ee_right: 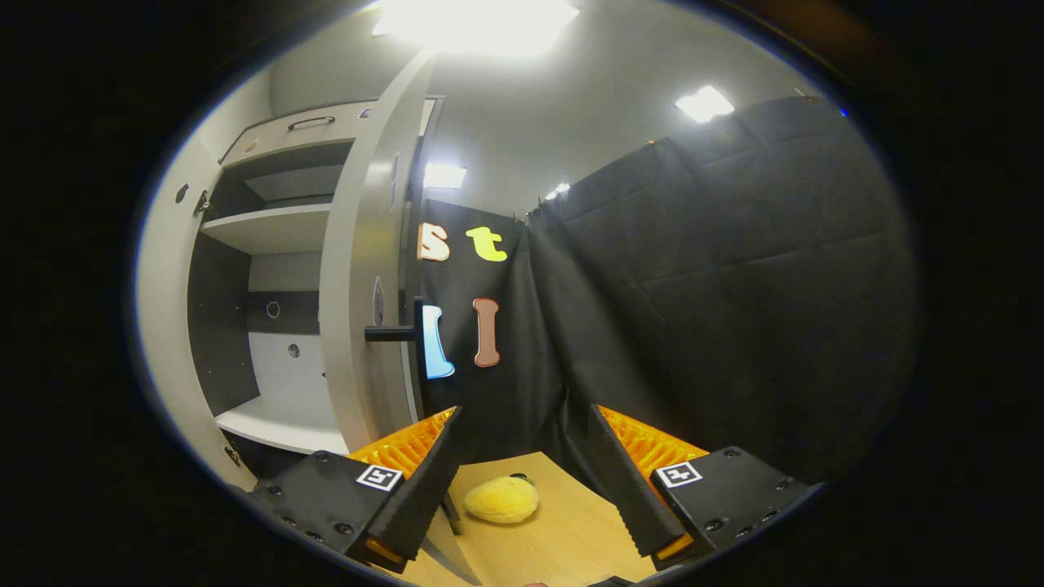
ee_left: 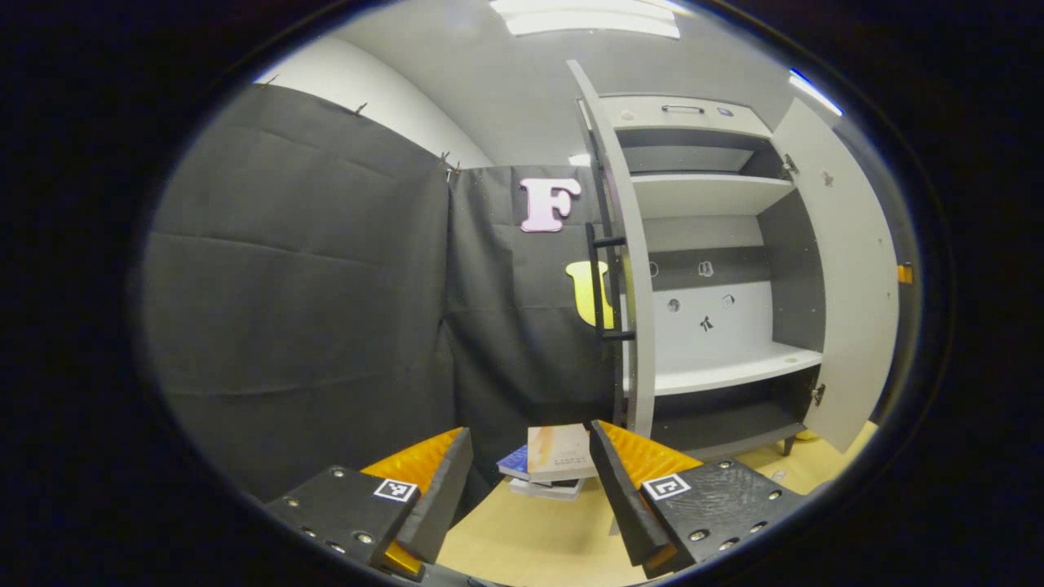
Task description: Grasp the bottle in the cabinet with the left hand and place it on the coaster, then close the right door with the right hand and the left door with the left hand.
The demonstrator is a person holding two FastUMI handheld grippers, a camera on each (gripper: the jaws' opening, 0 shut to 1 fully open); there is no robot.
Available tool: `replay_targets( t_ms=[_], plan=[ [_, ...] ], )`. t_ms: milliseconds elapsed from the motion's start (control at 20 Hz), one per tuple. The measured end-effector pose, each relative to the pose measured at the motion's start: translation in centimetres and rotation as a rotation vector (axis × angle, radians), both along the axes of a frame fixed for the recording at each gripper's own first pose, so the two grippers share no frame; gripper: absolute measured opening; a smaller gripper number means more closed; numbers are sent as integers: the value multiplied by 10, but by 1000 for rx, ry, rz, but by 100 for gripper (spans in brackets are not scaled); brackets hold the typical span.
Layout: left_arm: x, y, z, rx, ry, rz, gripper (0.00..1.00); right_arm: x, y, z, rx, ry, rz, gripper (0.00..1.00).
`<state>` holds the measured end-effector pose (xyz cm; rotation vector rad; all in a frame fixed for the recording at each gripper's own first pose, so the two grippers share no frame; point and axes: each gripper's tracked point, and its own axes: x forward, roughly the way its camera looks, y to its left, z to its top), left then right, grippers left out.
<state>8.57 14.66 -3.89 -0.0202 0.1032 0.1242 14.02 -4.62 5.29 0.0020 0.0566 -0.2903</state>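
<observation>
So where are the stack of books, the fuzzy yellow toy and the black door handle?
Stack of books (ee_left: 557,456), left gripper view, top cover.
Fuzzy yellow toy (ee_right: 501,500), right gripper view, middle.
Black door handle (ee_left: 598,281), left gripper view, bar.

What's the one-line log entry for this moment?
left gripper: open, empty | right gripper: open, empty | cabinet: both doors open, shelves bare | books: on table | yellow object: on table

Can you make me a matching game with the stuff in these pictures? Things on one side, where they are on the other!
Things:
1. Stack of books
2. Yellow fuzzy thing
3. Black bar handle
4. Left gripper

Places or states:
A. on the cabinet's open door
B. on the table beyond the left gripper's fingers
C. open, holding nothing
D. on the table between the right gripper's fingers

Pairs: 1-B, 2-D, 3-A, 4-C
</observation>
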Motion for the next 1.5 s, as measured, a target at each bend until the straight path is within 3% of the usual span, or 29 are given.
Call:
replay_targets(
  t_ms=[950, 1250, 1500],
  plan=[
    [53, 9, -24, -34, -7, -106, 84, -7, 82, 1, 21, -23, 90, 97],
    [58, 21, -31, -36, -1, -100, 84, 10, 133, -2, 50, -24, 206, 97],
    [49, 36, -41, -29, 18, -76, 84, 33, 166, -27, 60, 47, 282, 97]
  ],
)
